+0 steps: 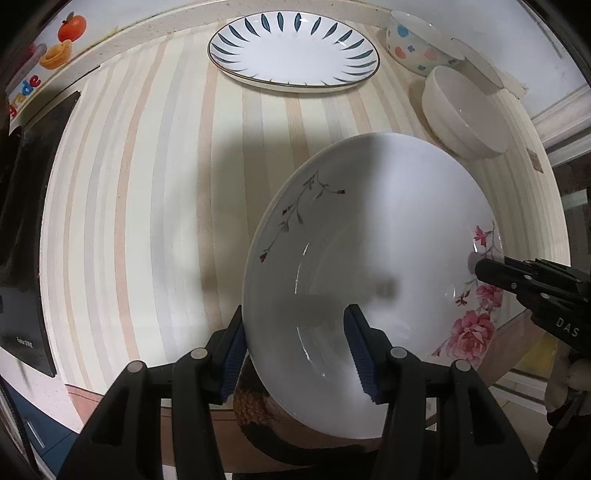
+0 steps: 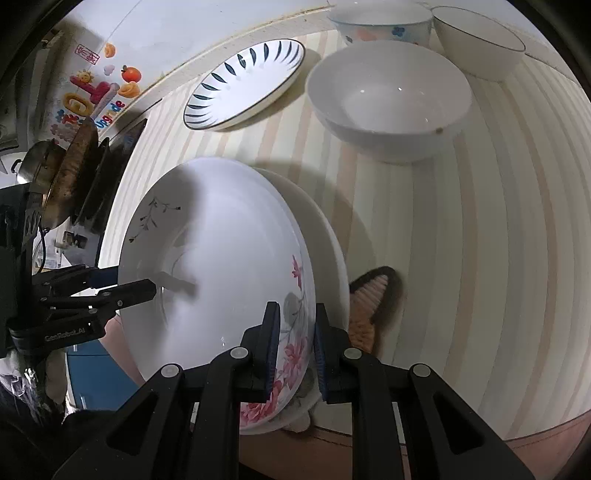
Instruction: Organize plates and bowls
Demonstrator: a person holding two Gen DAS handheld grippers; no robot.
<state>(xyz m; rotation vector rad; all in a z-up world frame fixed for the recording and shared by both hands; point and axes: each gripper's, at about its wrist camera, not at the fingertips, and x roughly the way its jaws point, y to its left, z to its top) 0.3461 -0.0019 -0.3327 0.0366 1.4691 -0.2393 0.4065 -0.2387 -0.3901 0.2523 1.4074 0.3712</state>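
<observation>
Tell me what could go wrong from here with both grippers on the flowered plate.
1. The flowered plate is pinched only at opposite rim edges by the left gripper and right gripper; uneven motion could twist or drop it.
2. It seems to overlap a second white plate beneath; a hard landing could chip either.
3. The plain white bowl stands close behind; a forward slide may strike it.

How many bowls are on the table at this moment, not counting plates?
3, all at the far right of the striped table: a plain white bowl nearest, a flower-patterned bowl behind it, and a dark-rimmed white bowl at far right. Others may lie out of frame.
</observation>
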